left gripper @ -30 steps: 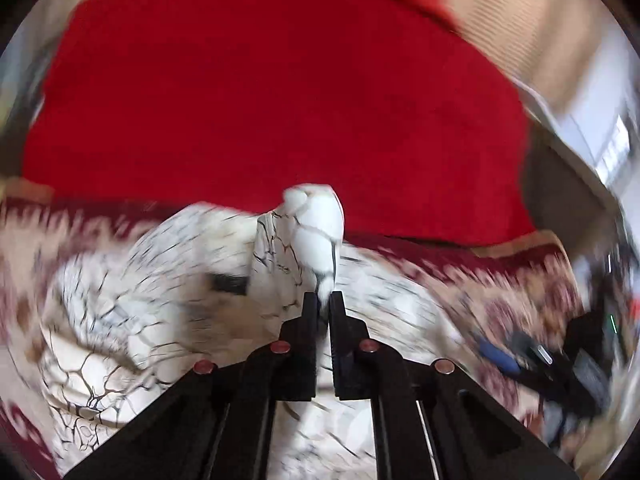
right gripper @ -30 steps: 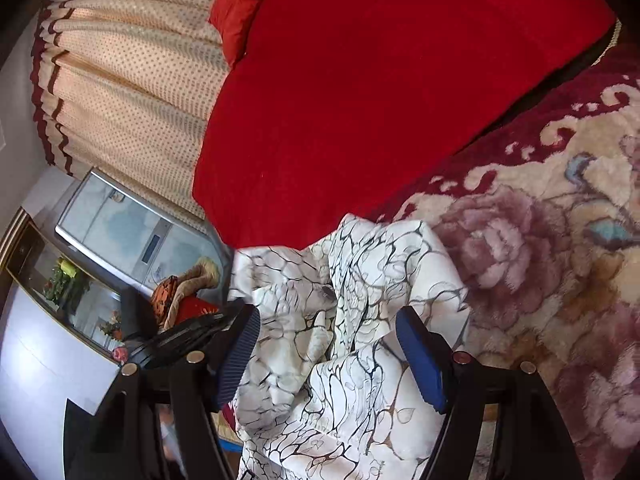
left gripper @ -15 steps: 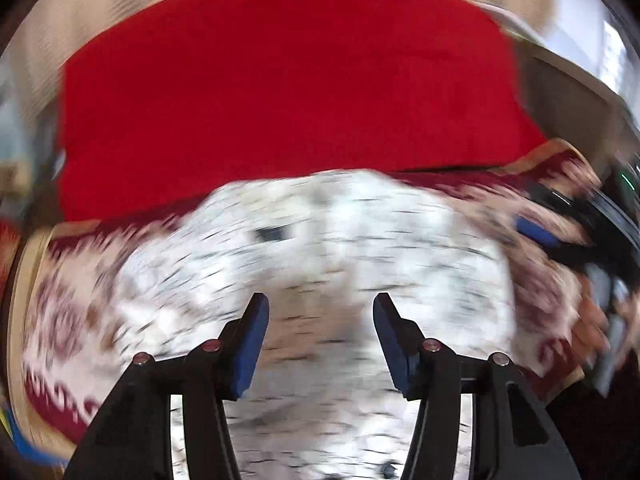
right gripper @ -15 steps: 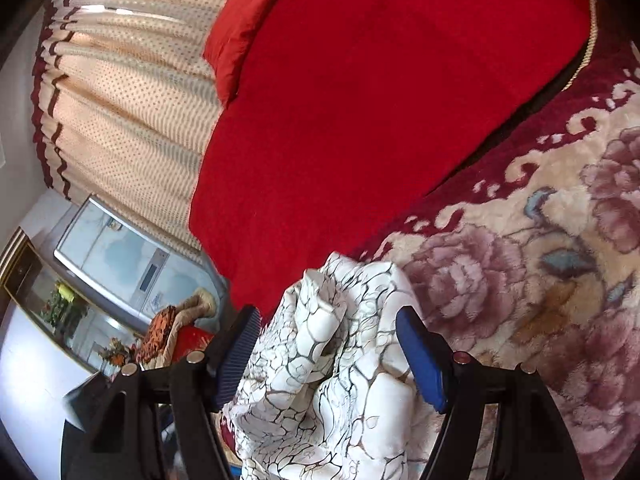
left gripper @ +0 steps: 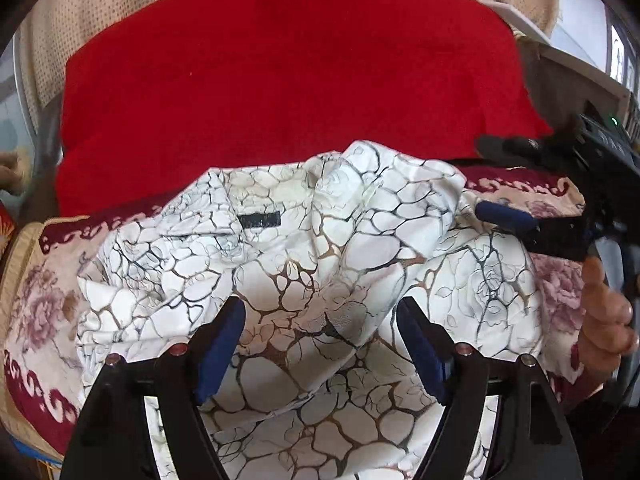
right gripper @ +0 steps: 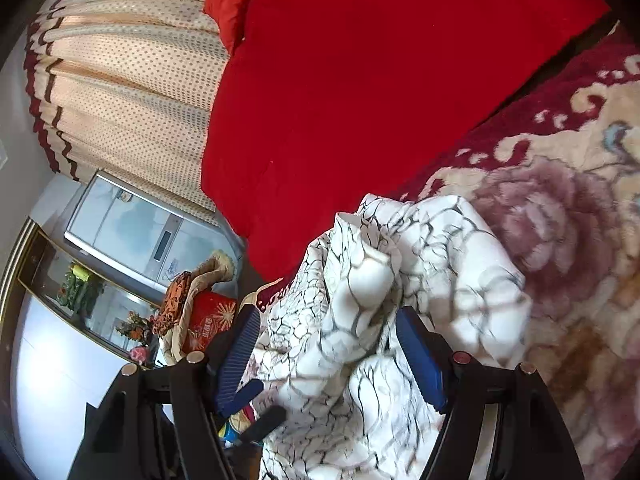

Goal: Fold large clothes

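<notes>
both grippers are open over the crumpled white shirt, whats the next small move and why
Probably close the right gripper on the raised fold of the shirt standing between its fingers, then lift to spread it. The shirt lies bunched on the flowered blanket, not flat, and the left gripper hovers open, holding nothing.

Garment (right gripper: 400,312): white with black veins, crumpled on flowered blanket (right gripper: 560,208)
Right gripper (right gripper: 324,356): jaws apart, cloth bunched between them
Far: red cover (right gripper: 380,80)
Left: dotted curtain (right gripper: 128,80)
</notes>
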The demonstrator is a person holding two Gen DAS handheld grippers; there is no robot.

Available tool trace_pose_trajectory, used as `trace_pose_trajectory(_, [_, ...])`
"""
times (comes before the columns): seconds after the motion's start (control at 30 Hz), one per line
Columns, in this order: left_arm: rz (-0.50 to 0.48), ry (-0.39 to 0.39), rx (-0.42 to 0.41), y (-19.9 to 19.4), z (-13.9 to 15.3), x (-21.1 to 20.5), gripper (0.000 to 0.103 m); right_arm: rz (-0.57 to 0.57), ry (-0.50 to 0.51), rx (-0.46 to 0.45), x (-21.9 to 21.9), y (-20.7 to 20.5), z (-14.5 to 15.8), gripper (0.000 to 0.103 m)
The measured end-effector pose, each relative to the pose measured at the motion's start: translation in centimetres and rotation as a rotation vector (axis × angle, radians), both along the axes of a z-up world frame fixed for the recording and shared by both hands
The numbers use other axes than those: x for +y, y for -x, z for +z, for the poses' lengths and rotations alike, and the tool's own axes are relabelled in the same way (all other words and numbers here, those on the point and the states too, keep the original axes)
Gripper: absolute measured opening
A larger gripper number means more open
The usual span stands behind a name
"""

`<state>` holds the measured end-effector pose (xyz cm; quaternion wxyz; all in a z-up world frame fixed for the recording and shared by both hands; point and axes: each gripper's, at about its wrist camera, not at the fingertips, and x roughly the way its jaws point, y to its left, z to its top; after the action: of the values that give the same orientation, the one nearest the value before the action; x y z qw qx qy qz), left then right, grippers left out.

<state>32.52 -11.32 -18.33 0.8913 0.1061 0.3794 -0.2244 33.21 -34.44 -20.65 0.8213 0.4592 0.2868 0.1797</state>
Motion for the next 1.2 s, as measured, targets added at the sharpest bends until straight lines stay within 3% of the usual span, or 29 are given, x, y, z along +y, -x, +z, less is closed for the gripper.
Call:
trace_pose_trajectory(0.03, [-0.020,0.036,0.018,0.0,-0.3,0.2,0.061,0.005,-0.002,0.013,0.1,-0.8,-0.2,0.074])
trace_pose_trajectory(0.07, [-0.041,0.060,0.039,0.1,-0.5,0.4,0.044,0.009,0.006,0.037,0.2,-1.8,-0.5,0.074])
trace_pose_trajectory(0.23, [-0.087,0.044,0.068,0.7,-2.2,0.2,0.034,0.004,-0.009,0.113,0.5,-5.4,-2.4,0.073])
trace_pose_trajectory(0.27, [-0.087,0.047,0.068,0.7,-2.2,0.3,0.033,0.005,-0.021,0.111,0.7,-6.0,-2.7,0.059])
trace_pose_trajectory(0.3, [-0.085,0.057,0.067,0.7,-2.0,0.6,0.031,0.009,-0.018,0.108,1.0,-6.3,-2.8,0.026])
trace_pose_trajectory(0.4, [-0.075,0.083,0.059,0.8,-1.3,1.4,0.028,0.011,0.059,0.111,2.0,-6.2,-2.3,0.014])
trace_pose_trajectory(0.57, [-0.053,0.128,-0.003,2.8,0.0,3.6,0.028,0.015,0.114,-0.033,2.5,-1.9,2.2,0.009])
trace_pose_trajectory(0.63, [-0.034,0.128,-0.035,3.9,0.4,4.8,0.032,0.005,0.175,-0.087,2.5,1.0,3.9,0.009])
trace_pose_trajectory(0.67, [-0.019,0.127,-0.046,4.2,0.6,5.5,0.041,-0.004,0.197,-0.097,2.4,2.3,4.2,0.009])
trace_pose_trajectory(0.7, [0.005,0.126,-0.057,4.5,0.7,6.2,0.055,-0.009,0.216,-0.084,2.4,3.3,4.2,0.009])
trace_pose_trajectory(0.77, [0.073,0.156,-0.082,4.3,1.2,8.2,0.065,0.004,0.276,-0.030,2.5,3.7,3.7,0.009])
trace_pose_trajectory(0.87, [0.161,0.243,-0.056,3.1,2.0,10.8,0.069,0.046,0.427,0.125,3.0,4.3,1.5,0.013])
trace_pose_trajectory(0.97, [0.259,0.286,-0.048,1.4,2.3,12.3,0.070,0.094,0.370,0.229,1.8,5.1,-0.9,0.014])
trace_pose_trajectory(1.07, [0.384,0.247,-0.038,-1.0,1.1,12.8,0.071,0.080,0.268,0.215,-0.1,6.1,0.1,0.017])
trace_pose_trajectory(1.2, [0.459,0.161,0.081,-3.4,-3.3,12.6,0.071,-0.091,0.333,0.117,-2.2,7.8,2.5,0.022])
